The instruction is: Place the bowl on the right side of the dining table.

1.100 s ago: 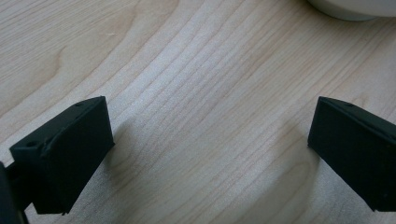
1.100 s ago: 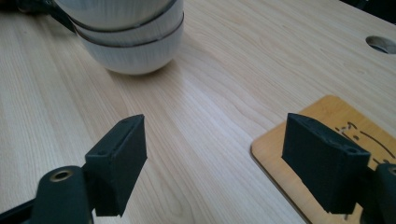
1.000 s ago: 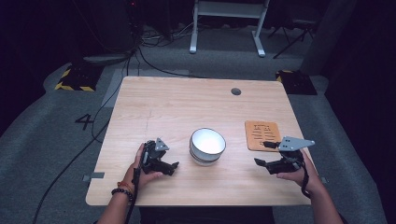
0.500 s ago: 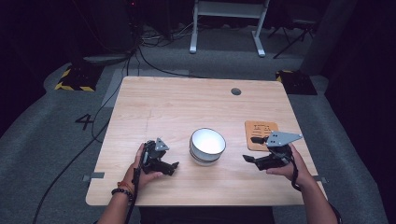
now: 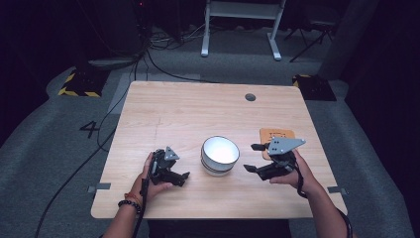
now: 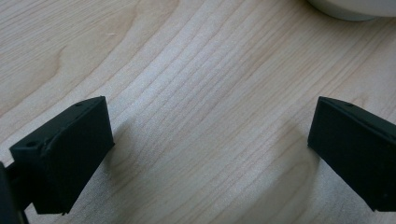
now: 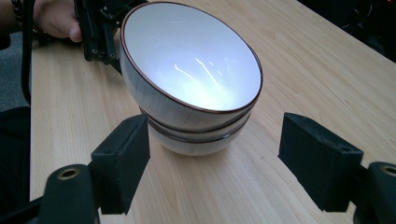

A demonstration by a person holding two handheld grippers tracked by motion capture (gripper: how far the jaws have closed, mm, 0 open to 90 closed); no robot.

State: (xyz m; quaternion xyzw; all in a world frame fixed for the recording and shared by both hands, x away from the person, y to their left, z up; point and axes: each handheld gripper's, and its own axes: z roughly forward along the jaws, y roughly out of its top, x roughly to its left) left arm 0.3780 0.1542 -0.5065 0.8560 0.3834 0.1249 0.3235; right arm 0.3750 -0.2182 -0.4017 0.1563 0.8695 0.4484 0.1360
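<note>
Two white bowls (image 5: pixel 220 154) with dark red rims sit nested at the middle front of the wooden table (image 5: pixel 198 114). In the right gripper view the bowl stack (image 7: pixel 191 84) stands just ahead of my right gripper (image 7: pixel 215 158), whose jaws are spread wide and hold nothing. From above, the right gripper (image 5: pixel 251 157) points left at the bowls, a short gap away. My left gripper (image 5: pixel 184 176) rests open on the table left of the bowls. Its own view has the left gripper (image 6: pixel 210 149) over bare wood, with the bowl base (image 6: pixel 350 7) at the top edge.
A brown square coaster (image 5: pixel 277 135) lies right of the bowls, partly under the right gripper. A round cable hole (image 5: pixel 250 97) sits near the table's far edge. The other hand with its gripper (image 7: pixel 100 32) shows behind the bowls in the right gripper view.
My right gripper has moved left from over the coaster toward the bowls. The left gripper and the bowls have stayed put.
</note>
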